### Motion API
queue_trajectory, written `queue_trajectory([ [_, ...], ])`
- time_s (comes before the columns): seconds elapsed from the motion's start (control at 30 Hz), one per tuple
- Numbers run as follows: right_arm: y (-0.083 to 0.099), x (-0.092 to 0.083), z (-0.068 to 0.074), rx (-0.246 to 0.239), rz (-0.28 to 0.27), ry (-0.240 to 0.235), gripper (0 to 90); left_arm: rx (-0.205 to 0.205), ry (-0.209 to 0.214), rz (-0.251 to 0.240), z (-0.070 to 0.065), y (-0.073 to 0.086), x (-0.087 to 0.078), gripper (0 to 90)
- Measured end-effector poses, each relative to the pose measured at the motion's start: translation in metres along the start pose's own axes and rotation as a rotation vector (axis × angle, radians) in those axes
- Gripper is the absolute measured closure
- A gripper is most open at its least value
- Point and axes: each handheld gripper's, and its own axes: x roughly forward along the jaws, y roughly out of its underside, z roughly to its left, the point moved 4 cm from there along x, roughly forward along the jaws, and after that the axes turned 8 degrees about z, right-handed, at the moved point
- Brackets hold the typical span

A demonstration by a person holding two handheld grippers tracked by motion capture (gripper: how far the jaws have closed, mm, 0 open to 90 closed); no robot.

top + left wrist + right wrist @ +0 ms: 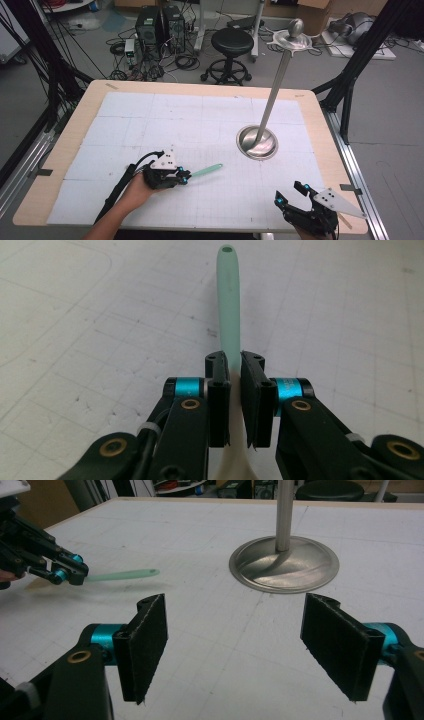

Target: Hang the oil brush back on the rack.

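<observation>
A slim utensil with a pale green handle (pixel 206 170) sticks out to the right from my left gripper (pixel 185 176) at the front left of the table. In the left gripper view the jaws of my left gripper (pixel 234 370) are shut on the utensil (pixel 229 300) where green turns to white; the handle's end has a small hole. The right gripper view shows the handle (pixel 122 574) with a shadow on the mat under it. My right gripper (pixel 290 194) rests near the front right edge, open with nothing between its pads (pixel 145 640).
A metal stand with a round dished base (pixel 257 142) and a tall leaning pole (pixel 274 90) stands right of centre, also in the right gripper view (pixel 284 565). A white gridded mat (pixel 150 115) covers the wooden table. A black stool (pixel 232 42) and computer towers (pixel 160 25) stand beyond.
</observation>
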Motion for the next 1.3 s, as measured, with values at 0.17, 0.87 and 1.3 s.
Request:
queue_trajectory([
  [0.17,-0.001,0.002,0.003,0.004,0.002,-0.023,25.4,-0.023,0.021,-0.093,-0.006,-0.007,-0.014,82.0],
  [0.87,-0.016,0.021,0.04,-0.045,-0.062,-0.25,23.9,-0.066,0.08,-0.37,-0.038,-0.011,-0.049,81.7],
  [1.3,-0.039,0.055,0.084,-0.13,-0.056,-0.452,27.5,-0.101,0.114,-0.479,-0.043,-0.003,-0.065,81.8],
])
